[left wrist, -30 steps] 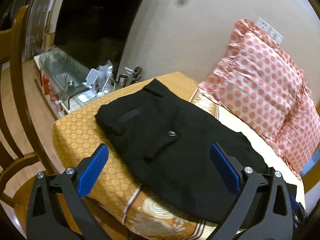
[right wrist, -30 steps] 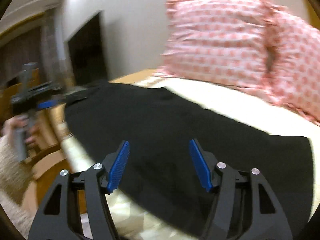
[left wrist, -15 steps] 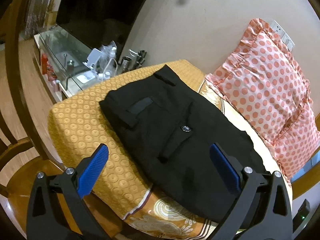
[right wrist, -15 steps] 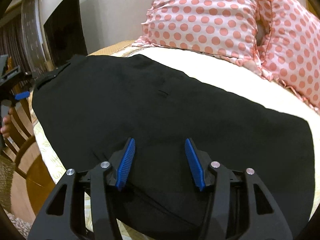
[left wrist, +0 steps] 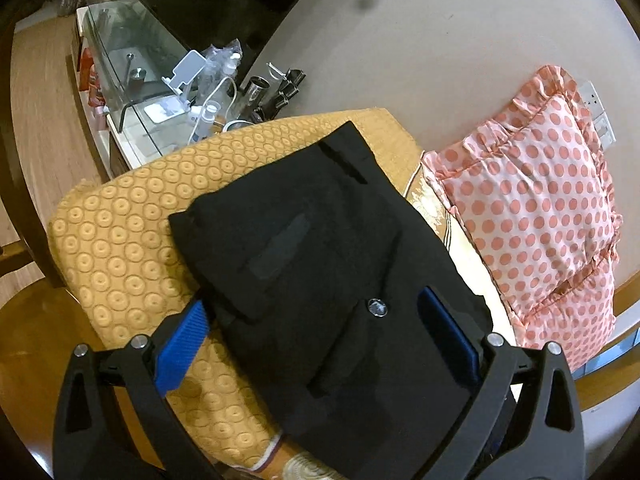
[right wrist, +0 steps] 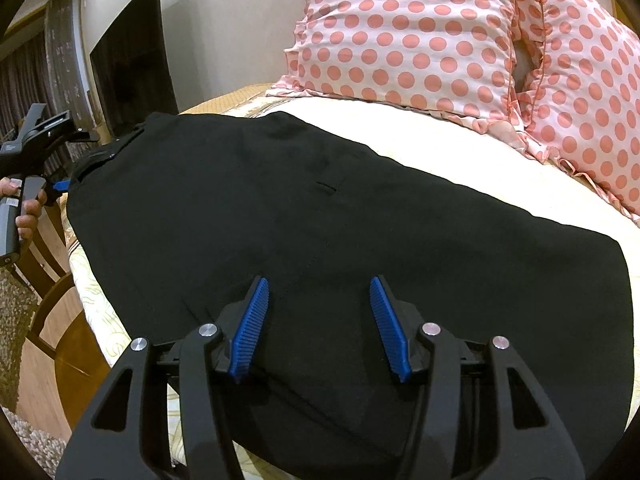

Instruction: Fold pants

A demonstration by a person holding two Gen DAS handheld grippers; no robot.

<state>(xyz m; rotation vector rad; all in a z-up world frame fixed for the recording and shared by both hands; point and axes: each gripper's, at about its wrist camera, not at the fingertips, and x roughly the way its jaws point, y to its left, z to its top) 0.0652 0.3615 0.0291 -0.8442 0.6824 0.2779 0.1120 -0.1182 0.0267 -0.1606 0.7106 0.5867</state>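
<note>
Left tongs (left wrist: 316, 344) | spread, straddling pants (left wrist: 320, 248) waist | right tongs (right wrist: 320, 328) spread over leg

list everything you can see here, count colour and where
pants: 1, black, spread flat on the bed
pillows: 2, white with pink dots, against the wall behind the pants
bedspread: 1, orange with circle pattern, under the waistband end
glass cabinet: 1, clear, beside the bed, cluttered top
TV: 1, black, on the wall
left claw: 1, black with blue pads, open over the waistband
right claw: 1, black with blue pads, open over the pants
</note>
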